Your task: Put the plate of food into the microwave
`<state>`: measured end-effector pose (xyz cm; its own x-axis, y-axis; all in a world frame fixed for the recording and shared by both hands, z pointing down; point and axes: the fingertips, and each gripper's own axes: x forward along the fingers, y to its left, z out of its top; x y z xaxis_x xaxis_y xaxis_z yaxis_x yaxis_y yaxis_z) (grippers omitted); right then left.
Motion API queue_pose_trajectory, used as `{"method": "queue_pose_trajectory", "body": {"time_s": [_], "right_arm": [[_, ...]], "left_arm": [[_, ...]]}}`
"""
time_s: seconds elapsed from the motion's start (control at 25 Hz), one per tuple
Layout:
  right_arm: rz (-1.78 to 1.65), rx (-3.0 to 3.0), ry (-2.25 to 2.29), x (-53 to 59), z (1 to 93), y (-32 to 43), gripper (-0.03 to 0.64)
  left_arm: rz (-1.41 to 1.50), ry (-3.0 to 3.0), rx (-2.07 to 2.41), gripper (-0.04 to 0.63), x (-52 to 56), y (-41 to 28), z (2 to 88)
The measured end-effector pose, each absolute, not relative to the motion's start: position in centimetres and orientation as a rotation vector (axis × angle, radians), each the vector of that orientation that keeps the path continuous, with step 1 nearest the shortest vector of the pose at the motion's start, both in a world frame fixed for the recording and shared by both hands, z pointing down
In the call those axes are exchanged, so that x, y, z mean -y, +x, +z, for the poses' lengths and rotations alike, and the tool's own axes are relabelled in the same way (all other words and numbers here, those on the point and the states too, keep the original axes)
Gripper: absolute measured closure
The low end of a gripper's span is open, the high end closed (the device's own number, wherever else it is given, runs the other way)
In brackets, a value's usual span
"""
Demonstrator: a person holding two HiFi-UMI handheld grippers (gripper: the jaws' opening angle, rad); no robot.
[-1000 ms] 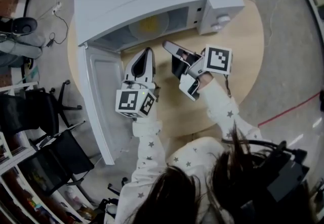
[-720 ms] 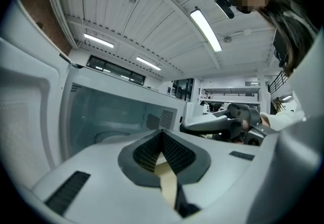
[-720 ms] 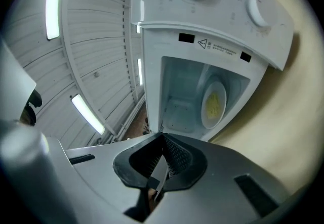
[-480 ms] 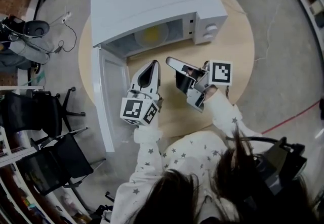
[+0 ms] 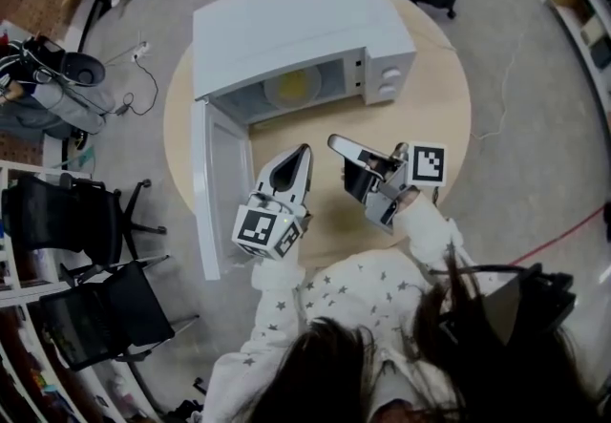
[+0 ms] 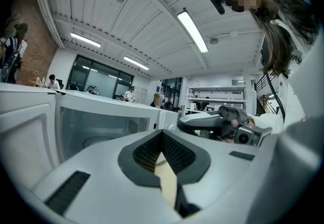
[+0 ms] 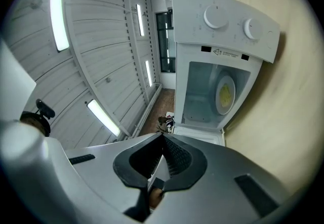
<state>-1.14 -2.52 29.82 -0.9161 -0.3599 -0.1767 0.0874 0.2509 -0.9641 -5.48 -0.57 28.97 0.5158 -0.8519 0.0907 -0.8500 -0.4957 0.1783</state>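
Plate round, inside boxy white microwave.

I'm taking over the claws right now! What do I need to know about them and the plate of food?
Left claw: shut, empty, over the table in front of the microwave.
Right claw: shut, empty, beside the left one.
Plate of food: inside the microwave.
Done: the plate is in.
Left: the door hangs wide open; closing it is probably next.
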Motion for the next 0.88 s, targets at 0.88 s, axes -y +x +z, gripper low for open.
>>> {"method": "queue_pose_trajectory", "body": {"time_s": [0.88], "right_arm": [[-1.675,-2.153,-0.104,1.7,27.5,-2.0,0.611]], "left_arm": [[-0.075,2.577,1.545,0.600,-0.6,-5.5,25.8]]}}
